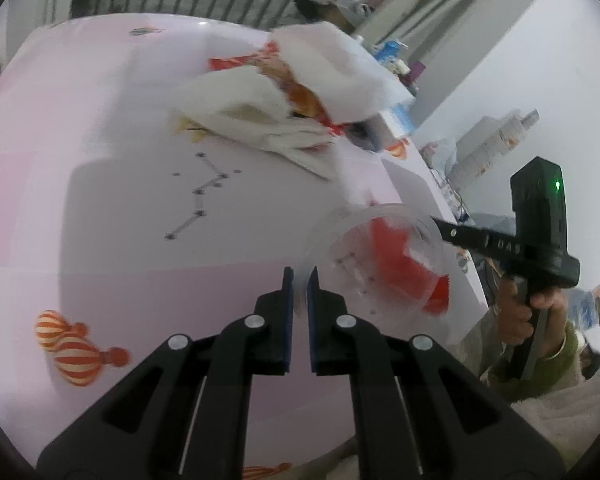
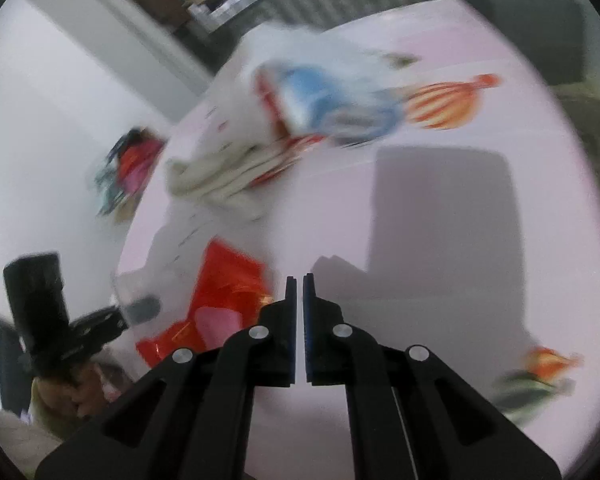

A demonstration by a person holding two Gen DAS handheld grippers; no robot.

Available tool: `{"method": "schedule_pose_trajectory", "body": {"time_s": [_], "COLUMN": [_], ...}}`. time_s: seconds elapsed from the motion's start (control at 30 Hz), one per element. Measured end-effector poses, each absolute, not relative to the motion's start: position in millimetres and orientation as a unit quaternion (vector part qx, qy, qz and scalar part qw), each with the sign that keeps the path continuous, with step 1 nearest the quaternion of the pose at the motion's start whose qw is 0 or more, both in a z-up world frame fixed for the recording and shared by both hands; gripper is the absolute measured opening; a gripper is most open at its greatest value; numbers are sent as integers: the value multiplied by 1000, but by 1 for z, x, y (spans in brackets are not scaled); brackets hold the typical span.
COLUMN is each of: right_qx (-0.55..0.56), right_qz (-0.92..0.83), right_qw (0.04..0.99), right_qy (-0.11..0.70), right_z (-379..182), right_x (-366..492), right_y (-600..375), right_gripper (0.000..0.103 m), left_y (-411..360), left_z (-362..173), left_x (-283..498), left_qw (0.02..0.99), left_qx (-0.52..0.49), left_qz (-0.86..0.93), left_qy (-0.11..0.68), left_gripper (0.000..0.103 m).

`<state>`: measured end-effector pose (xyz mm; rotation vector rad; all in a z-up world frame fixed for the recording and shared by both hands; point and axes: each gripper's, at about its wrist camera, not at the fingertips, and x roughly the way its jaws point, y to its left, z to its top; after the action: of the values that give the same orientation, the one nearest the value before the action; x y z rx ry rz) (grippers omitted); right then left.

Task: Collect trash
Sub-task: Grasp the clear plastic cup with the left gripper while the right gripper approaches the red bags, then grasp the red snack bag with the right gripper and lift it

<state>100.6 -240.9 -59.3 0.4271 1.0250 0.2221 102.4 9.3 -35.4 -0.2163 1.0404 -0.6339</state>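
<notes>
A clear plastic cup [image 1: 374,258] with a red wrapper [image 1: 404,260] inside is held over the pink table's edge. My left gripper [image 1: 300,280] is shut on the cup's rim. A pile of white tissues and orange wrappers [image 1: 284,92] lies farther back on the table. In the right wrist view my right gripper [image 2: 299,286] is shut and empty, just right of the red wrapper [image 2: 224,300] in the cup. The trash pile with a blue packet [image 2: 300,112] lies beyond it, blurred.
The pink tablecloth [image 1: 100,160] carries balloon prints. The right hand-held gripper [image 1: 536,232] shows at the table's right edge, the left one [image 2: 52,320] in the right view. Bottles and clutter [image 1: 500,140] stand by the white wall.
</notes>
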Motion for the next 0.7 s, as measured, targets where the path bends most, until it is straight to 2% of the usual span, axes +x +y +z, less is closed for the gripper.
{"method": "schedule_pose_trajectory", "body": {"time_s": [0.13,0.3,0.33,0.37,0.43,0.53,0.7], "right_qx": [212,213,210,207,203,208,186], "right_qz": [57,53,59,67,79,110,133], "right_qw": [857,864,864,861,857,842,830], "right_qy": [465,452,455,459,466,485,509], "right_z": [-52,-45,-45,-46,-47,-49,-55], "right_x": [93,89,88,87,83,74,65], "right_y": [-264,-264,-261,-258,-254,-248,-231], "right_gripper": [4,6,11,24,37,43,45], "left_y": [-8,-13,-12,-11,-9,-10,-10], "left_z": [-28,-20,-20,-20,-21,-25,-29], "left_x": [101,106,107,107,107,109,110], "left_qw": [830,834,834,833,833,831,832], "left_qx": [-62,-64,-67,-69,-69,-72,-75], "left_qz": [-297,-298,-297,-296,-294,-292,-288], "left_qy": [469,460,460,462,464,468,468], "left_gripper": [4,4,4,4,4,4,4]}}
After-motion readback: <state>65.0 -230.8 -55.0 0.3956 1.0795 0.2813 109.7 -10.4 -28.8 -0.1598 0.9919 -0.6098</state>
